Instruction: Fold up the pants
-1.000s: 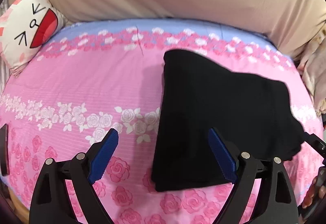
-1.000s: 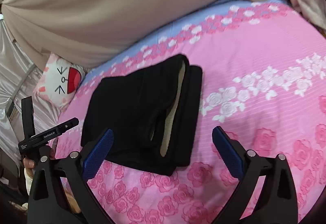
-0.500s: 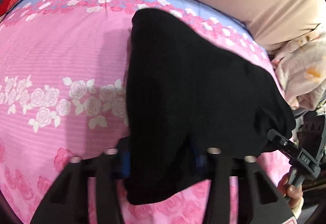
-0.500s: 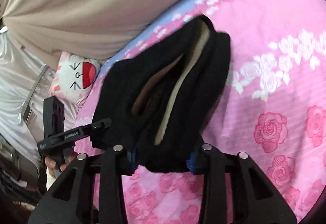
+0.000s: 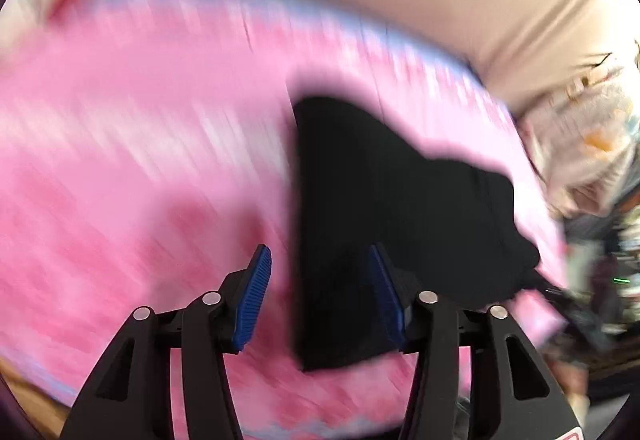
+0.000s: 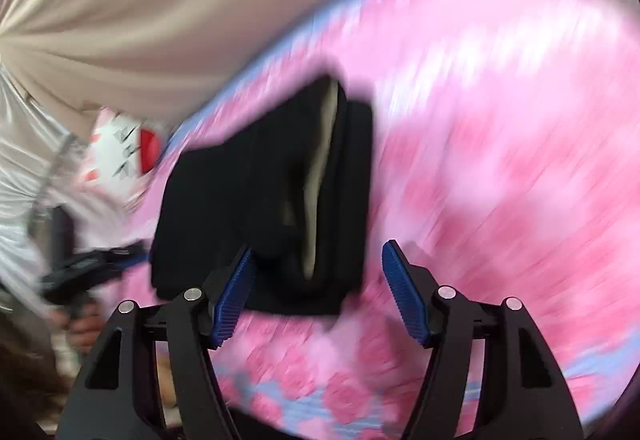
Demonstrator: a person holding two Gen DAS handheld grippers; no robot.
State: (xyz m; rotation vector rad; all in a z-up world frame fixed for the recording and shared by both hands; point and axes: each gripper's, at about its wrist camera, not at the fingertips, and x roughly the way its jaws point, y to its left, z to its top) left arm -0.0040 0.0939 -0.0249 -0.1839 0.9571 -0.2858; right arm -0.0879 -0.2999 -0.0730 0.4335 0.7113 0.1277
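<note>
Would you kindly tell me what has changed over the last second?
Both tongs, left and right, closed on the black pants half a second ago and have since opened, letting go and pulling back. The pants remain folded on the pink floral bedsheet.

Nothing can be read in either view; both are heavily smeared by blur. The only sign-like marks are the black strokes and red patch of a drawn face on the white cushion point(image 6: 120, 155), which lies just left of the folded black pants point(image 6: 264, 199); they form no letters or numbers.
</note>
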